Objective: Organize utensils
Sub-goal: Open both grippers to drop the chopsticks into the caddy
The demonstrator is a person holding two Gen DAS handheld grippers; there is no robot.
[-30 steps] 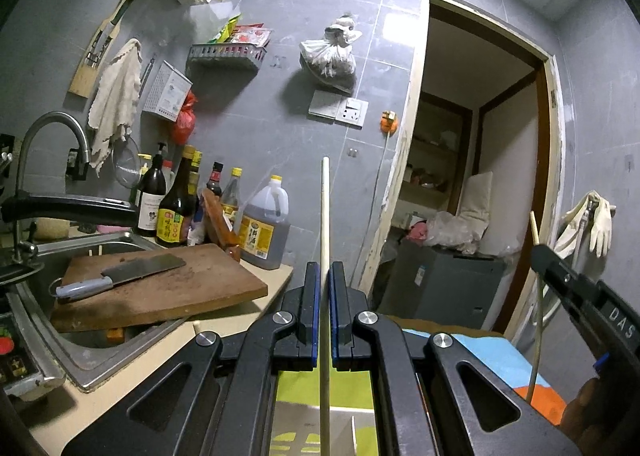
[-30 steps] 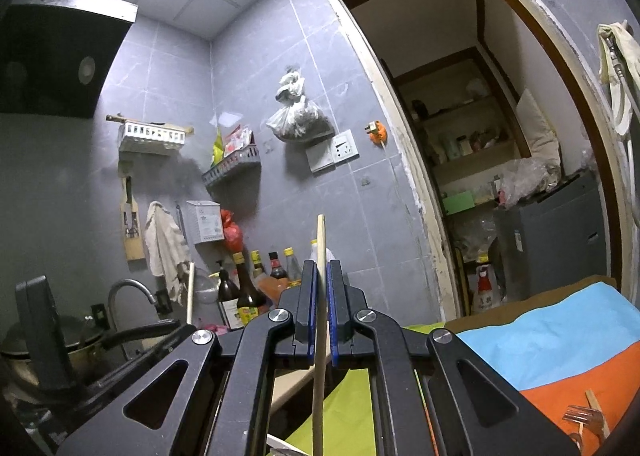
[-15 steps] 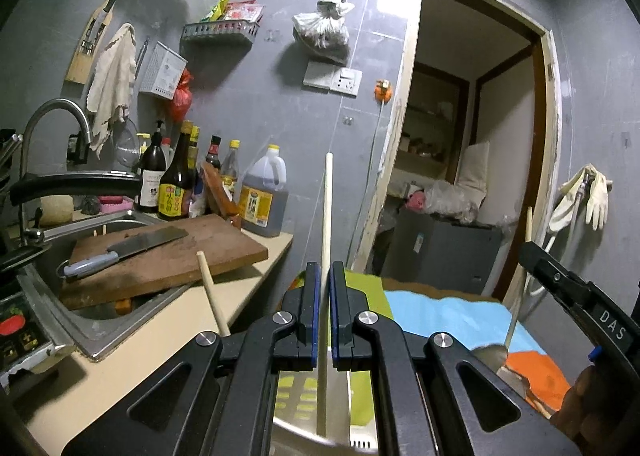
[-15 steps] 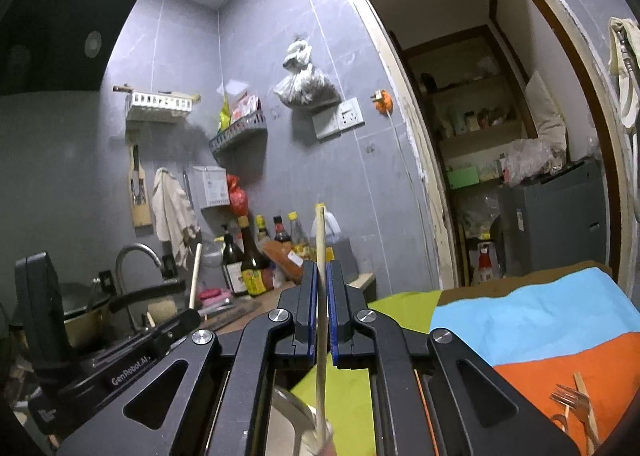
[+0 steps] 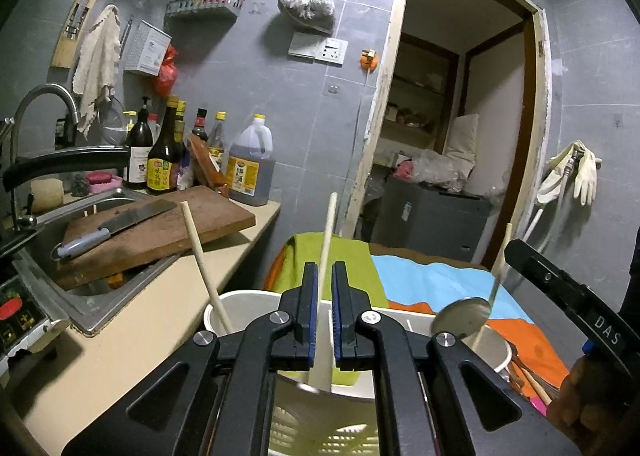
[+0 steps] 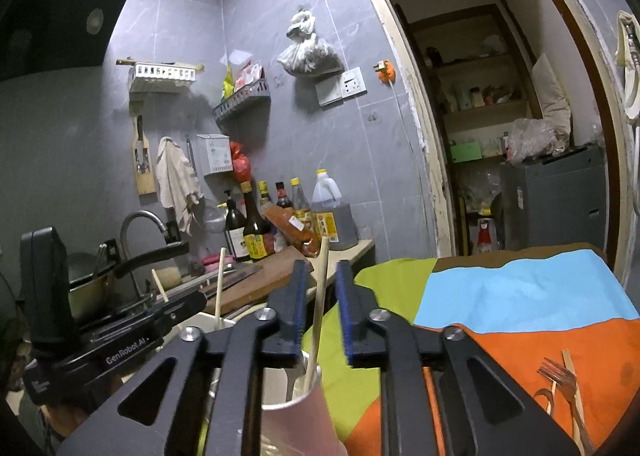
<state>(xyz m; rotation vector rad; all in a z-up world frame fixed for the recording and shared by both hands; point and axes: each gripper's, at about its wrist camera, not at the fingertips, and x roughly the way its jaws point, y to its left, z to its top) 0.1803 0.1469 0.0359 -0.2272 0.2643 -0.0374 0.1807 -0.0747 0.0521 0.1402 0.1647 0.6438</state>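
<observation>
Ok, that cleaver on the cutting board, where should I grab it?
Grip the cleaver by its grey handle, coming down from above at the left end. It lies flat on the cutting board, blade pointing right, so only the handle gives a blunt, rounded hold.

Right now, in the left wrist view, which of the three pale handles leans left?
The leftmost handle, in the white holder beside the counter, tips leftward; the middle handle and right handle tip rightward.
</observation>
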